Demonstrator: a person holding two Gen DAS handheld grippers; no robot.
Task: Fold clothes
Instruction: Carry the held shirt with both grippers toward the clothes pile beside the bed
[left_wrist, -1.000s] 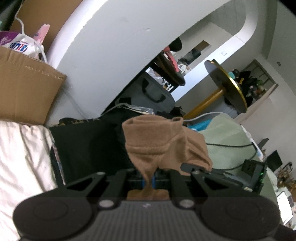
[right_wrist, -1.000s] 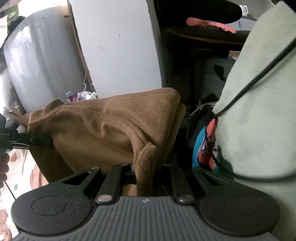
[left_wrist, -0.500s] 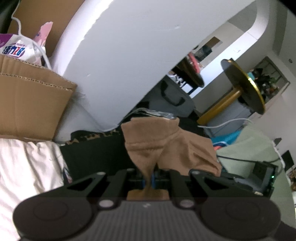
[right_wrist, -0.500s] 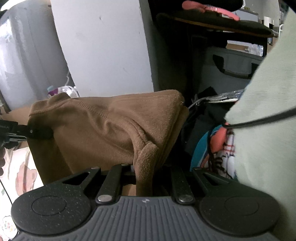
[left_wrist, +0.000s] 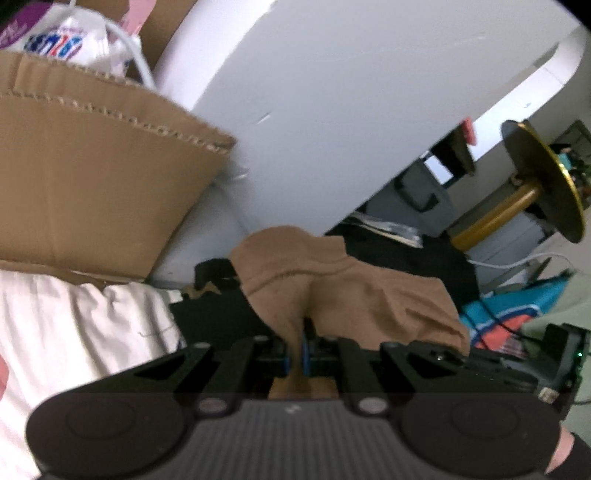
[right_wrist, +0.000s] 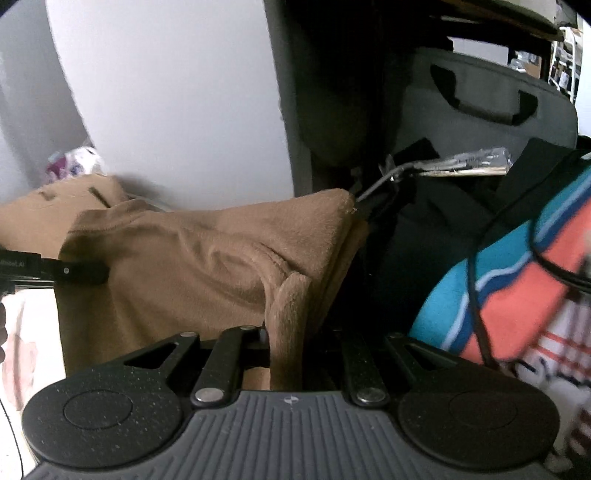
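A brown fleece garment (left_wrist: 343, 291) hangs bunched between my two grippers, lifted off the surface. My left gripper (left_wrist: 295, 360) is shut on one pinched fold of it. My right gripper (right_wrist: 286, 343) is shut on another fold of the same brown garment (right_wrist: 207, 266), which spreads out to the left in the right wrist view. The left gripper's fingers (right_wrist: 79, 273) reach in there from the left edge and hold the cloth's far side. The right gripper's body shows at the lower right of the left wrist view (left_wrist: 554, 365).
A cardboard box (left_wrist: 92, 184) and a white panel (left_wrist: 332, 110) stand ahead. White bedding (left_wrist: 74, 332) lies at the lower left. Black clothes (left_wrist: 406, 266), a teal and orange garment (right_wrist: 517, 280), a grey bag (right_wrist: 480, 110) and a gold-topped round table (left_wrist: 546, 184) lie to the right.
Both grippers have moved forward and down toward the white panel and the clothes pile, still holding the brown garment. The pale green cloth has left the right wrist view.
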